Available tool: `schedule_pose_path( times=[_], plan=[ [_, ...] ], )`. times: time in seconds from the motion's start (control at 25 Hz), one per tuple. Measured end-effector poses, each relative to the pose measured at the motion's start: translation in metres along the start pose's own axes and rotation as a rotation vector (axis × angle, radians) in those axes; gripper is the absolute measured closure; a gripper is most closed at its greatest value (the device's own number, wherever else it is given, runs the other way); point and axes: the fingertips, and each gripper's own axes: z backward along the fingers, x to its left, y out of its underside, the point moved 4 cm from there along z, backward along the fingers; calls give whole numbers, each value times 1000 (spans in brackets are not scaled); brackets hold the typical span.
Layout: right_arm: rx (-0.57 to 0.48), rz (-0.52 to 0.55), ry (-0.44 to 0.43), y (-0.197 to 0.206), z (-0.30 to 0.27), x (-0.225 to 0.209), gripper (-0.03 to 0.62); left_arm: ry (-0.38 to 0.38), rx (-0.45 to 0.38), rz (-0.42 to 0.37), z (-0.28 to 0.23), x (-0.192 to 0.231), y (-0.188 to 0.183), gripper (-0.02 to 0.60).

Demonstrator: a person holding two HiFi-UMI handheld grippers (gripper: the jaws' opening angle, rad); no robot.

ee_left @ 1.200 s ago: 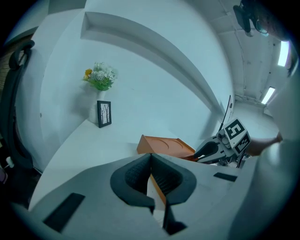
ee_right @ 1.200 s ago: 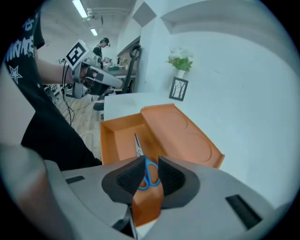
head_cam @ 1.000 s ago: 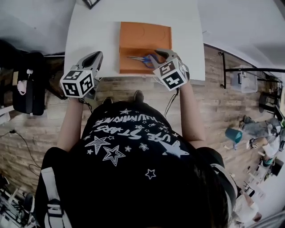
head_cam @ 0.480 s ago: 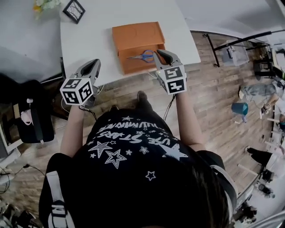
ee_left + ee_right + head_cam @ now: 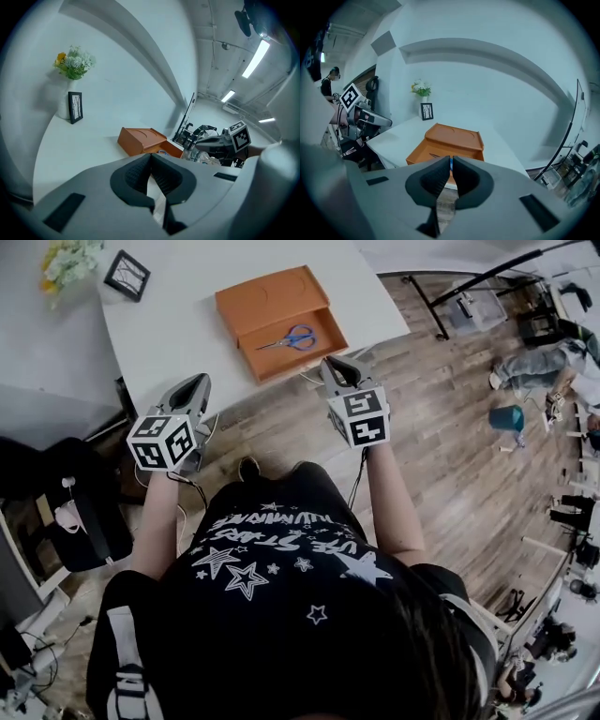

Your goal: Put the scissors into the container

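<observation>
- My left gripper hangs just off the near edge of the white table, over the wooden floor. Its jaws are pressed together at the tips, with nothing between them.
- My right gripper is held level with it, also just off the table's near edge, close below the container. Its jaws are drawn together to a hairline slit and grip nothing.
- The scissors lie flat inside the open tray of the orange container, touched by neither gripper. Their blue handles point toward the table's right edge and their blades toward the left.
- The container sits at the table's near edge, toward the right corner. Its raised lid section is on the far side and the tray with the scissors is on the side nearest me.
- A black picture frame stands near the table's far left corner, with a bunch of flowers just beyond it. Both are well apart from the container.
- In the head view, each gripper's marker cube faces up; the left gripper's is.
- My arms reach forward from a black shirt printed with white stars.
</observation>
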Motion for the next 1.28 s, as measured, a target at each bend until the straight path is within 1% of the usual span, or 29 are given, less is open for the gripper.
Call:
schedule_pose_path(
  times=[0.12,0.28,0.48,0.72,0.92,1.28],
  plan=[
    [-3,-17,19,8,9,-3,542,7,4,1,-6,-7,3,563],
    [5,-30,19,25,24,-7,542,18,-2,10,-12,-28,9,563],
    [8,-50,17,52,58,-3,542,36,26,-3,-6,-62,31,563],
    [2,-67,23,83,115,-2,542,37,26,-14,16,-109,51,563],
    [-15,-79,29,98,156,7,542,48,16,-39,40,-146,62,563],
    [-45,-75,20,123,211,33,542,37,-1,-55,88,-189,93,563]
  ],
)
